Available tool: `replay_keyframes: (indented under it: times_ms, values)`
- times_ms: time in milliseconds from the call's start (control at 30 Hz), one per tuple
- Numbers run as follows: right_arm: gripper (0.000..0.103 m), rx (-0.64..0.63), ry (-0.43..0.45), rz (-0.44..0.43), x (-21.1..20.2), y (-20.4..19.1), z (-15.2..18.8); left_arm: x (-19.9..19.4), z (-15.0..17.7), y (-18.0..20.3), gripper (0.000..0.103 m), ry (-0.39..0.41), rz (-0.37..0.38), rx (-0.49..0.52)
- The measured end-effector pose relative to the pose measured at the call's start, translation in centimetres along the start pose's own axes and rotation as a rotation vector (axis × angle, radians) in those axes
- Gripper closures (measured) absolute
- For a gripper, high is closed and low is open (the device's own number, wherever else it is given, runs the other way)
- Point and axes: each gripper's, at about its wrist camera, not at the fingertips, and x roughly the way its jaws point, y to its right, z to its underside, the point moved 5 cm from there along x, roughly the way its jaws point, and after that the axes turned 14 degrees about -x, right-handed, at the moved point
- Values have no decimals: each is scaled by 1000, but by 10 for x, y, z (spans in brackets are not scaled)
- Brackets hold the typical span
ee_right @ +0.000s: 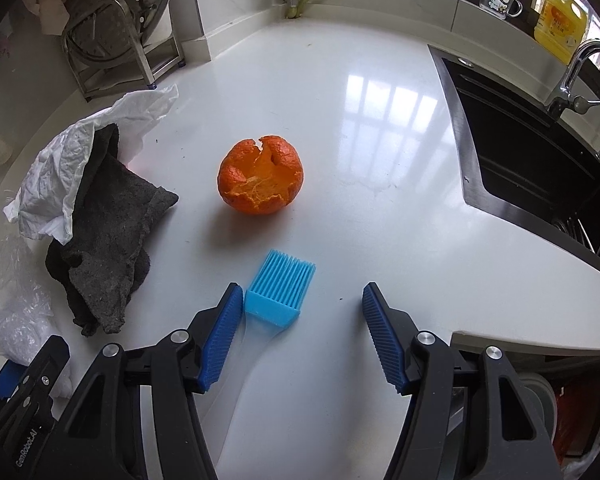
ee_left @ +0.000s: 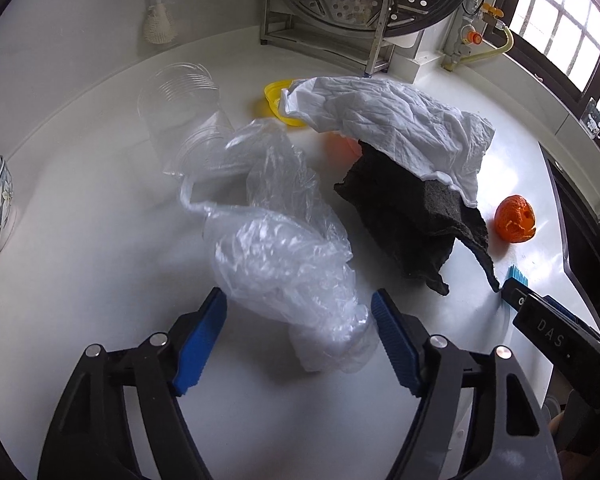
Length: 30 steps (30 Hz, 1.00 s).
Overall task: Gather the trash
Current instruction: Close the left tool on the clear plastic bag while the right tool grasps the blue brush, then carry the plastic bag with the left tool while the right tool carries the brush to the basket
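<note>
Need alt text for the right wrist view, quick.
The open right tool hovers over a white counter, a light-blue silicone brush between its fingers. Beyond it sits an empty orange peel; a dark grey cloth lies left.

crumpled clear plastic bag (ee_left: 284,256) on white counter, hollow orange peel (ee_right: 260,176) upright nearby

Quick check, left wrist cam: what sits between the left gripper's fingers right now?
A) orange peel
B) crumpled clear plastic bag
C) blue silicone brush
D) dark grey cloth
B: in the left wrist view the crumpled clear plastic bag lies between the blue pads of the left gripper, with a gap on both sides; the orange peel and dark grey cloth lie farther off to the right.
</note>
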Motion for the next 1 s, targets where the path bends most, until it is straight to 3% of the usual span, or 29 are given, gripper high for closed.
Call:
replay_keyframes:
  times_ms: [167,333,433,1000]
  values:
    - [55,-21,4,-4,-1,-5,-1,1,-1,0,44,1,-2,3]
    - [67,-45,7,-11,-2,-10,0,1,-4,-1,65,0,2,5]
    - [77,-67,9,-17,-3,-15,-1,1,-5,-2,68,-4,14,1]
    - [77,-76,23,-89,-12,-18,4,-13,-1,-6,71,-12,39,20]
